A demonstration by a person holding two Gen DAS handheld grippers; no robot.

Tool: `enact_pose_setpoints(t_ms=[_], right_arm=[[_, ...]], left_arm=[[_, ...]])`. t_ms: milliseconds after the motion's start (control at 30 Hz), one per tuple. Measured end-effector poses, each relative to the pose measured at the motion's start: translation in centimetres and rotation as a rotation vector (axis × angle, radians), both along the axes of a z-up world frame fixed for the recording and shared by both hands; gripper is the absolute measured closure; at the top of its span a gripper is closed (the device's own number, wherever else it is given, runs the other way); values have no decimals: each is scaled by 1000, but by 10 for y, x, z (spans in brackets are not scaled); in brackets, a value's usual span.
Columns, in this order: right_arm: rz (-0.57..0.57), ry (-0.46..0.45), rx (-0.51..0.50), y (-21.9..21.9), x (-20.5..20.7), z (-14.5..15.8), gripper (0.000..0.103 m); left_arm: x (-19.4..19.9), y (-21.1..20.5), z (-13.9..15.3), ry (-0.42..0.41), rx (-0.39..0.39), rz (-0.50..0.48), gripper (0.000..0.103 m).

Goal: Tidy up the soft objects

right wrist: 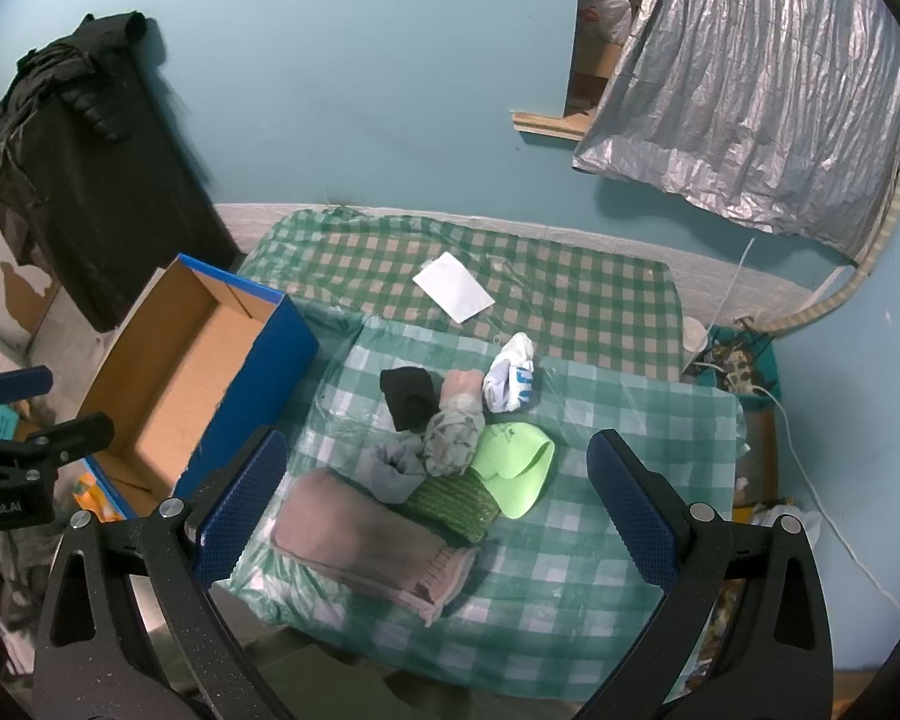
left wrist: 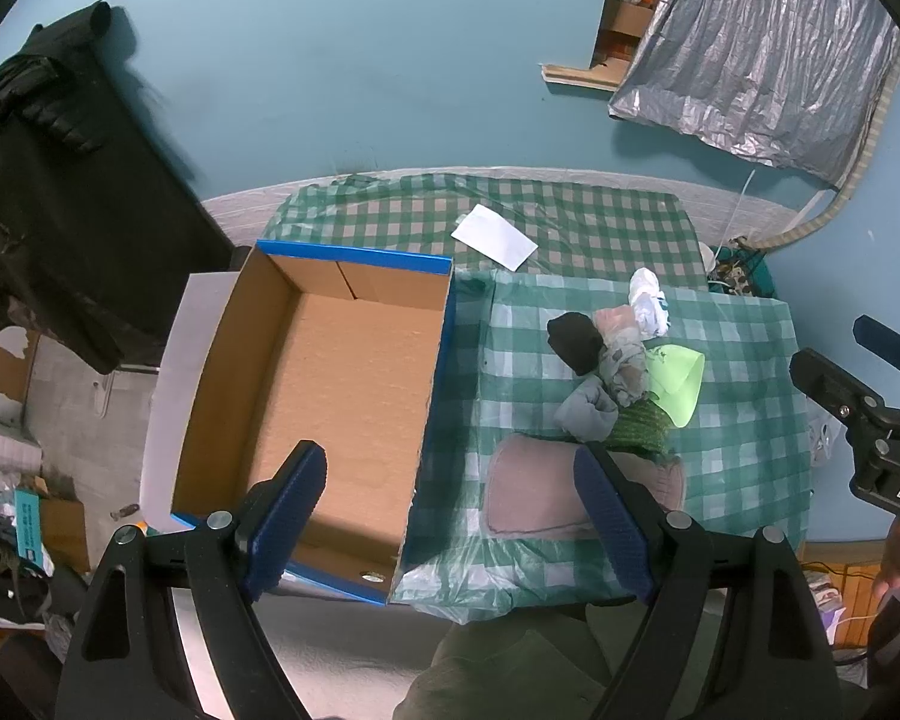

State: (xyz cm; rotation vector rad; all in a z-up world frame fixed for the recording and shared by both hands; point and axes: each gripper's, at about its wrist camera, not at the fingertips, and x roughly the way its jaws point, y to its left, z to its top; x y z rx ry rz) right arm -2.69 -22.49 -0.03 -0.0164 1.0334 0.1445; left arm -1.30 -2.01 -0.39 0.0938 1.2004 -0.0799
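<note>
We hold the left gripper [left wrist: 450, 516] above the near edge of the surface [left wrist: 744, 420], its blue fingers [left wrist: 288, 516] spread wide with nothing between them; one finger hangs over the cardboard box [left wrist: 330, 396], the other over the folded pink cloth [left wrist: 534, 492]. The right gripper [right wrist: 444, 504] is spread just as wide and also holds nothing, with the pile of soft objects showing between its fingers.

The box (blue outside, plain brown inside) sits at the left end of the checked green cloth [right wrist: 600, 540], open at the top, and we see nothing in it. The soft objects lie in a tight cluster to its right: a black sock [right wrist: 408, 396], a white and blue bundle [right wrist: 510, 381], a pale pink roll [right wrist: 459, 387], a grey patterned roll [right wrist: 450, 441], a grey sock [right wrist: 393, 468], a green knitted piece [right wrist: 453, 504] and a lime green piece [right wrist: 519, 471], most of them touching. The pink cloth lies nearest us, against the green knit. A white sheet of paper [right wrist: 453, 287] lies well apart, farther back.
</note>
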Motion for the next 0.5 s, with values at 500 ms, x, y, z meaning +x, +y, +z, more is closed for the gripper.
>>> enact_pose_setpoints(t_ms=[500], right_arm=[[0, 4, 1, -2, 2, -1, 2]], left_arm=[[0, 0, 0, 0, -1, 1, 17]])
